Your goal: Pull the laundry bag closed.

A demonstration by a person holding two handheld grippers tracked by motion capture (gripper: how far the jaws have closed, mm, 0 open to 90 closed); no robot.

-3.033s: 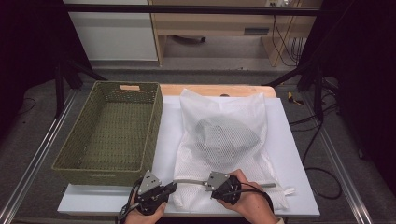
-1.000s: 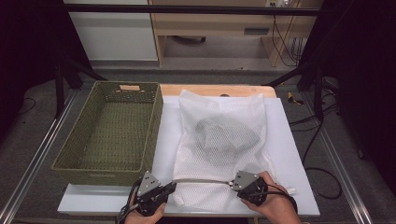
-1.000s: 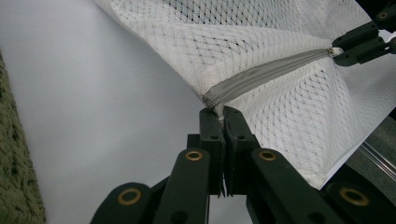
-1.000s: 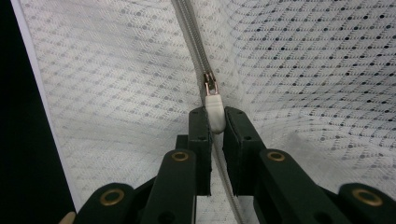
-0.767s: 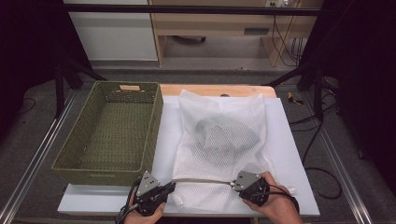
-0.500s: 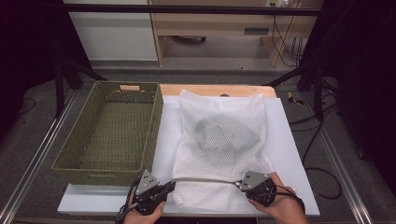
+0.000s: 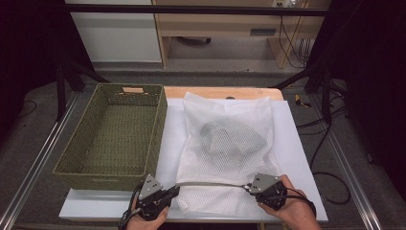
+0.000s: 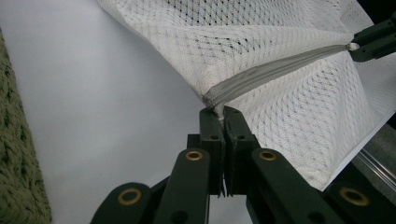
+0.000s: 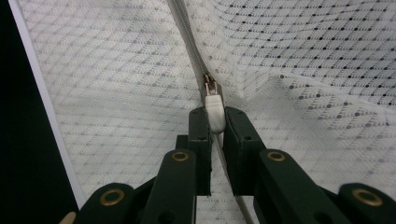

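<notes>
A white mesh laundry bag lies on the white table top with a grey garment inside it. Its zipper runs taut along the near edge between my two grippers. My left gripper is shut on the zipper's left end, pinching the bag's corner. My right gripper is shut on the white zipper pull, which sits between its pads at the right end of the zipper. The right gripper also shows far off in the left gripper view, at the top right.
A green woven basket stands left of the bag, its wall close to my left gripper. The white board's near edge lies just under both hands. Black stand legs and cables sit on the floor around the table.
My right gripper has slid to the right along the bag's near edge with the zipper pull, and the zipper line has lengthened. The left gripper has stayed where it was.
</notes>
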